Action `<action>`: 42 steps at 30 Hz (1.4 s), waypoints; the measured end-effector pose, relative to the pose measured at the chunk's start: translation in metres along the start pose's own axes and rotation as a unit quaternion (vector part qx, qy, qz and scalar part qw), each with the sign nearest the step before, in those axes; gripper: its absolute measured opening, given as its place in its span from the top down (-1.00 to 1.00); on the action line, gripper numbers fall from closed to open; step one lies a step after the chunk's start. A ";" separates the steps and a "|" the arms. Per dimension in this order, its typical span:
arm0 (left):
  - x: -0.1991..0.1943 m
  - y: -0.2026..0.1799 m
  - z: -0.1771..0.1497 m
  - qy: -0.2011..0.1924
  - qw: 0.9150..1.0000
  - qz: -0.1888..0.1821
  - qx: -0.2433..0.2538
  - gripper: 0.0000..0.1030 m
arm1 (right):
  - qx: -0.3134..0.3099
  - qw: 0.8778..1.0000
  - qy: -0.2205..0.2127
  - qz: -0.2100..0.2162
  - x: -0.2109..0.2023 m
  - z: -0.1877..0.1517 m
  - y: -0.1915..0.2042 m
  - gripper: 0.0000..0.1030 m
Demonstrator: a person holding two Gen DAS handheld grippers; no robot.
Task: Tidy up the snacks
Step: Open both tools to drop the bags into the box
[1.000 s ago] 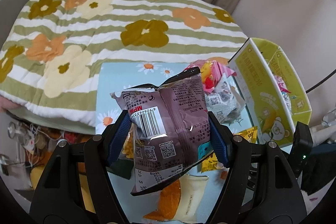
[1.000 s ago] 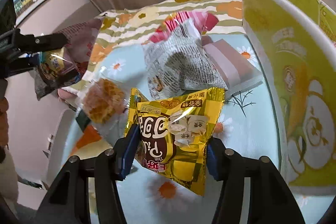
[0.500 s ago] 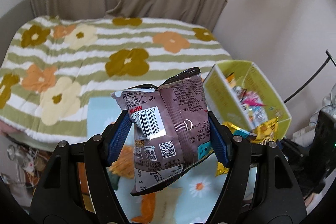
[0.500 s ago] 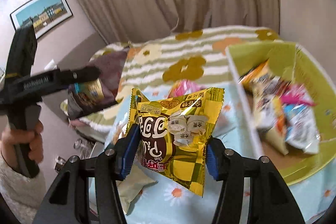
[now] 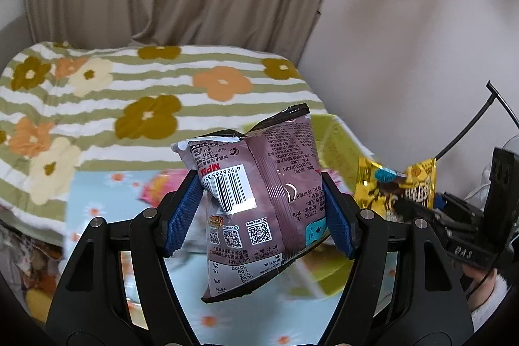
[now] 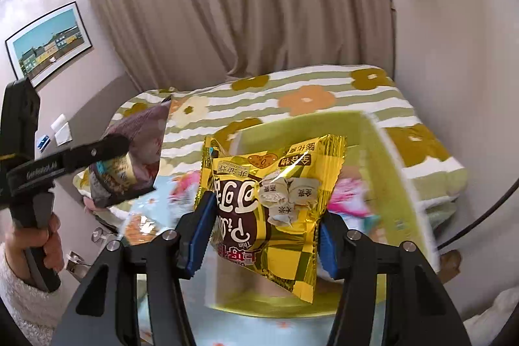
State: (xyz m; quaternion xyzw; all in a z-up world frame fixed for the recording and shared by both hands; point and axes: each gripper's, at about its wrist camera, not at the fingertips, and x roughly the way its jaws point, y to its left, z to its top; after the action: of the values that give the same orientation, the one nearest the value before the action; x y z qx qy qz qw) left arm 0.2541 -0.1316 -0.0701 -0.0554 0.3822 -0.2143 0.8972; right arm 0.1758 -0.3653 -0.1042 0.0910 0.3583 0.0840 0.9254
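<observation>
Bed point(image 5: 97, 106) with striped floral quilt behind; tabletop point(image 5: 97, 193) below, some snacks left on it. Yellow-green box point(image 6: 395, 184) holds several packets already. Left gripper point(image 5: 259, 213) fingers clamp the brown packet point(image 5: 259, 193); right gripper point(image 6: 266, 232) fingers clamp the yellow packet point(image 6: 272, 193) above the box. Versus one second earlier: both packets raised off the tabletop and carried toward the box.

beige curtain point(image 6: 259, 5) | flowered striped bedspread point(image 5: 97, 93) behind | framed picture point(image 6: 48, 38) on wall | daisy tablecloth point(image 5: 90, 200)
</observation>
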 end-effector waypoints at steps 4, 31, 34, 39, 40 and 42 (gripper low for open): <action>0.034 -0.049 -0.017 0.022 1.000 -0.005 -0.006 -0.32 | -0.013 1.000 0.011 -0.015 -0.003 0.005 -0.042 -0.01; 0.050 -0.086 -0.065 0.050 0.995 0.078 -0.020 -0.98 | -0.023 0.992 0.107 0.062 0.039 -0.027 -0.083 -0.04; 0.042 -0.080 -0.065 0.043 0.996 0.077 -0.027 -0.98 | -0.029 0.992 0.116 0.051 0.048 -0.030 -0.081 -0.54; 0.038 -0.076 -0.068 0.039 0.995 0.081 -0.031 -0.98 | -0.015 0.995 0.068 0.066 0.039 -0.032 -0.085 -0.99; 0.035 -0.075 -0.069 0.037 0.995 0.083 -0.030 -0.98 | -0.018 0.996 0.063 0.062 0.036 -0.032 -0.083 -1.00; 0.032 -0.074 -0.072 0.034 0.995 0.083 -0.032 -0.98 | -0.032 0.996 0.062 0.053 0.033 -0.031 -0.077 -0.99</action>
State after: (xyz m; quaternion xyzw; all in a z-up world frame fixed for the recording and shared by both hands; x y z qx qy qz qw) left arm 0.1975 -0.2074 -0.1218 -0.0449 0.4225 -0.1282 0.8961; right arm 0.1864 -0.4298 -0.1657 0.0750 0.4068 0.1493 0.8981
